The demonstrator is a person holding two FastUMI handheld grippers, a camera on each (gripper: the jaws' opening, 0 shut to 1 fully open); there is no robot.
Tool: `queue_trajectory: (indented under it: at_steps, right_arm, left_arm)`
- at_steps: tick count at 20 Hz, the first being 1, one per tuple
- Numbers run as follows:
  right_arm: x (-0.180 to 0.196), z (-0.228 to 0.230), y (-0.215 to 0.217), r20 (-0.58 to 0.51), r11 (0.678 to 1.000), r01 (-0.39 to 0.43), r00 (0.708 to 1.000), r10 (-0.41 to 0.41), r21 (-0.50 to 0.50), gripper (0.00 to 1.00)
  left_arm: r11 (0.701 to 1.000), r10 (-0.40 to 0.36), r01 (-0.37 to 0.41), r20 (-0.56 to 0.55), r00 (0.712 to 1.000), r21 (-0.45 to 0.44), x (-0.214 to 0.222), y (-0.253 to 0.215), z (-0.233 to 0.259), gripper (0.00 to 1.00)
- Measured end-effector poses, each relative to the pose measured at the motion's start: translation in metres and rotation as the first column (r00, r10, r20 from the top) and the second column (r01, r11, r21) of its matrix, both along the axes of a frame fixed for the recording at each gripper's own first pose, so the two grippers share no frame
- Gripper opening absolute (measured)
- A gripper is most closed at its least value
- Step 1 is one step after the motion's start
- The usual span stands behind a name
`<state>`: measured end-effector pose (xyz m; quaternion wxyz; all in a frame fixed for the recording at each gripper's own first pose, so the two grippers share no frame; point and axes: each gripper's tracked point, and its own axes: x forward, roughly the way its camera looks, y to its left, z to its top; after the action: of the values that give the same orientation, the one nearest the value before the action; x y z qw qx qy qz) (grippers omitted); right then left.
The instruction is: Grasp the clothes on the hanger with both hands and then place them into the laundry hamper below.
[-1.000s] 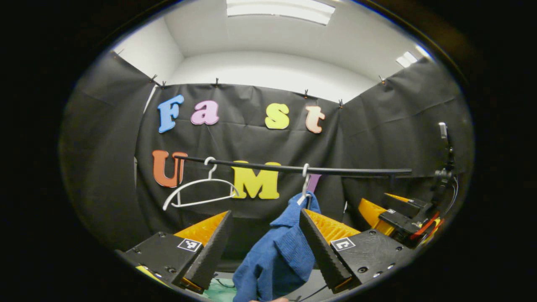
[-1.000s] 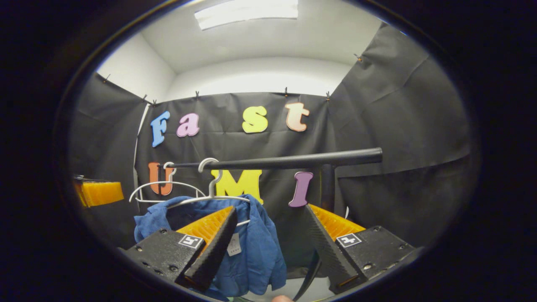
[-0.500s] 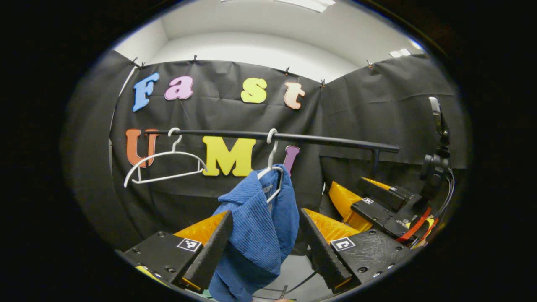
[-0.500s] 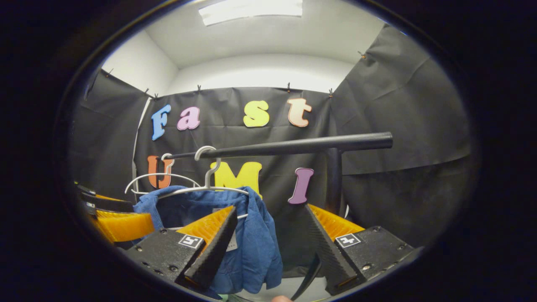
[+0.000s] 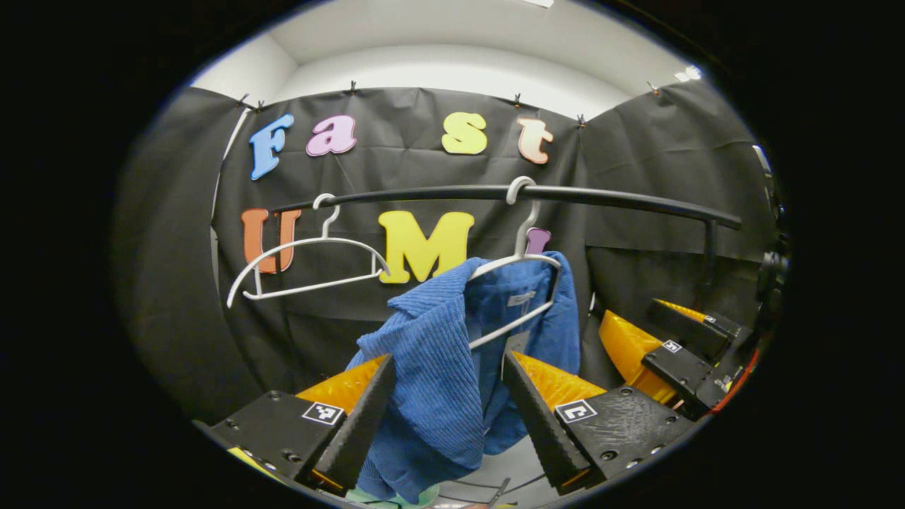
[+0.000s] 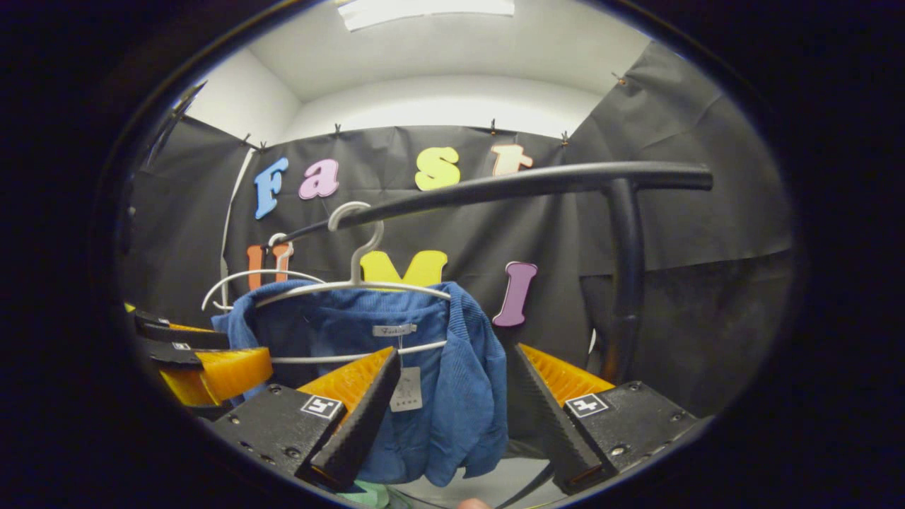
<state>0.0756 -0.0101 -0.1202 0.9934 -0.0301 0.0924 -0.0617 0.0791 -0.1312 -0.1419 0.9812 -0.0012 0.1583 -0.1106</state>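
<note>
Blue ribbed garment (image 6: pixel 452 382), draped on white hanger (image 6: pixel 353 283), tags showing

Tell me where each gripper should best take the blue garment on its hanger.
Probably the two shoulders. The garment drapes over the hanger with both shoulder folds drooping clear of the wire. The left gripper comes at one shoulder, the right gripper at the other, each from the front, jaws open astride the fold.
</note>
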Motion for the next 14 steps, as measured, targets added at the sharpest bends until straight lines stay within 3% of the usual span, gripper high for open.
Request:
queue_trajectory:
  at_steps: [3,8,11,14]
  right_arm:
    - [0.025,-0.017,-0.006,-0.024,0.997,0.07,0.997,-0.071,-0.029,0.99]
    - [0.053,-0.041,-0.027,-0.067,0.975,0.219,0.973,-0.221,-0.036,1.0]
    - [0.061,-0.046,-0.039,-0.07,0.964,0.258,0.962,-0.262,-0.069,0.95]
    - [0.07,-0.048,-0.044,-0.064,0.959,0.277,0.958,-0.281,-0.063,0.8]
  left_arm:
    - [0.998,0.057,-0.057,0.011,0.998,0.033,0.019,0.02,-0.005,0.89]
    - [0.995,0.093,-0.093,-0.009,0.996,0.03,0.053,0.044,-0.012,0.99]
    - [0.995,0.089,-0.089,0.01,0.996,0.047,0.063,0.051,-0.008,0.85]
    - [0.993,0.083,-0.084,0.022,0.996,0.077,0.08,0.06,-0.007,0.73]
